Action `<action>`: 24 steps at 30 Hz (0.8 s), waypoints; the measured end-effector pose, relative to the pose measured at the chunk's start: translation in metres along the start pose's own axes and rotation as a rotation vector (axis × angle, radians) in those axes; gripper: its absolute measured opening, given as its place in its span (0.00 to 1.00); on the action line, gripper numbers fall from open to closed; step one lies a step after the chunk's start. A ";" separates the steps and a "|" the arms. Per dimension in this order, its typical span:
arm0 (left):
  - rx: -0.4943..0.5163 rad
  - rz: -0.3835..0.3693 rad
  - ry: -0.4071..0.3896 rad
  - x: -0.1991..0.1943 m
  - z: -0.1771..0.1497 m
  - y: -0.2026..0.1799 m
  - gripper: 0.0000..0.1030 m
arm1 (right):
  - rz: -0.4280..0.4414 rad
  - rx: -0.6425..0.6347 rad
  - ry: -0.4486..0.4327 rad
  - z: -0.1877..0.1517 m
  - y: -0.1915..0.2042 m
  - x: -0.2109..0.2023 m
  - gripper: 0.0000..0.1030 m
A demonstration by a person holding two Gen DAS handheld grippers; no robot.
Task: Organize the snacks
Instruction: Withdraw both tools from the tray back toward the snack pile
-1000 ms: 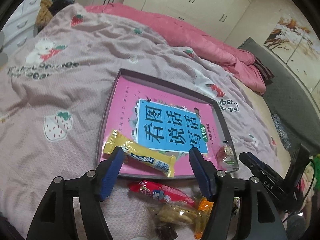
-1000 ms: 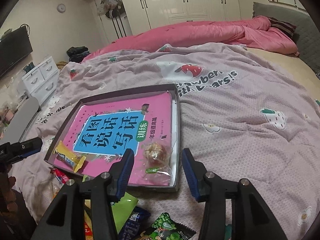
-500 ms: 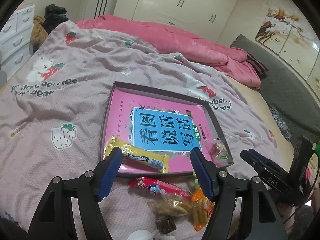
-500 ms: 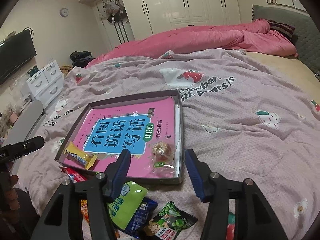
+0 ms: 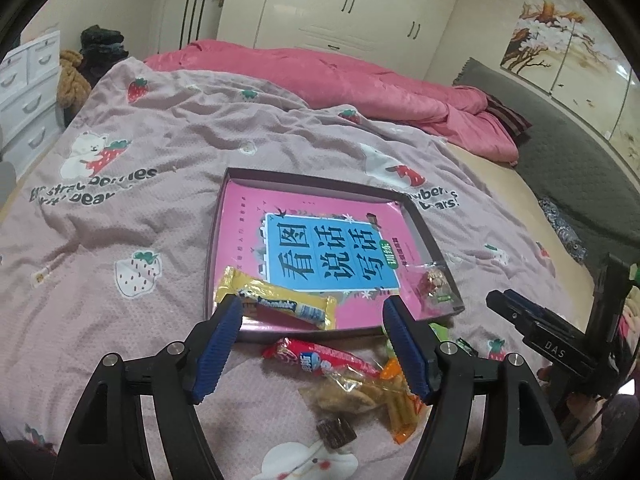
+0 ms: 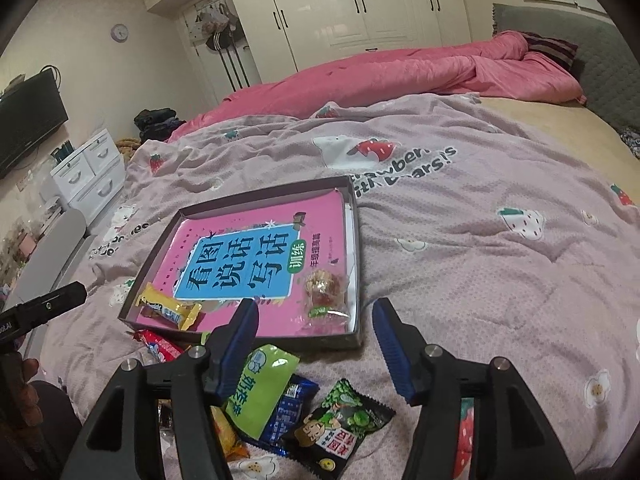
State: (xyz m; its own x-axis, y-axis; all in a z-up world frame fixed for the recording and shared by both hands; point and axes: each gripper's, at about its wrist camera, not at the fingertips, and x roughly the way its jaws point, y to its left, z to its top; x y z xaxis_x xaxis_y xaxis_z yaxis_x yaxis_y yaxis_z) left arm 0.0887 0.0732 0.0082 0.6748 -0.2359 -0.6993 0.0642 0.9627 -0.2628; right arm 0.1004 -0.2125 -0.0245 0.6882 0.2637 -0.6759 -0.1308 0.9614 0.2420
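A shallow dark box (image 5: pixel 320 182) (image 6: pixel 356 264) lined with a pink and blue book lies on the bed. Inside it are a yellow candy bar (image 5: pixel 280 303) (image 6: pixel 170 310) and a clear-wrapped snack (image 5: pixel 434 282) (image 6: pixel 326 294). Loose snacks lie in front of the box: a red packet (image 5: pixel 320 360), a clear cracker bag (image 5: pixel 348 394), an orange packet (image 5: pixel 400 408), a green packet (image 6: pixel 262 390), a blue packet (image 6: pixel 290 404) and a black-green pea packet (image 6: pixel 344 420). My left gripper (image 5: pixel 314 346) is open and empty above the red packet. My right gripper (image 6: pixel 314 346) is open and empty above the green packet.
The bed has a lilac strawberry blanket (image 5: pixel 120 208) and a rolled pink duvet (image 5: pixel 340 80) at the back. White drawers (image 6: pixel 88 176) stand left of the bed. A small dark brown candy (image 5: pixel 336 432) lies near my left gripper.
Both grippers have pulled back and up from the box, so more of the loose snacks in front of it show. Both stay open; nothing on the bed has moved.
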 end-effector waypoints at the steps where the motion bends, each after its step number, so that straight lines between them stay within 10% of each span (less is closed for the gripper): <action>1: 0.003 0.000 0.001 0.000 -0.001 -0.001 0.72 | -0.007 0.001 0.001 -0.001 0.000 -0.002 0.58; 24: 0.107 0.004 0.089 -0.001 -0.031 -0.025 0.73 | -0.047 0.032 0.029 -0.027 0.011 -0.039 0.63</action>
State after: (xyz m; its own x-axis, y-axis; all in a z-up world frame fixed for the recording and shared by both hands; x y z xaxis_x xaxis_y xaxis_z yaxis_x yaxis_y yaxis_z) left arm 0.0640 0.0448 -0.0051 0.6075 -0.2381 -0.7578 0.1425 0.9712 -0.1910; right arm 0.0527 -0.2103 -0.0144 0.6723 0.2213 -0.7064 -0.0757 0.9698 0.2318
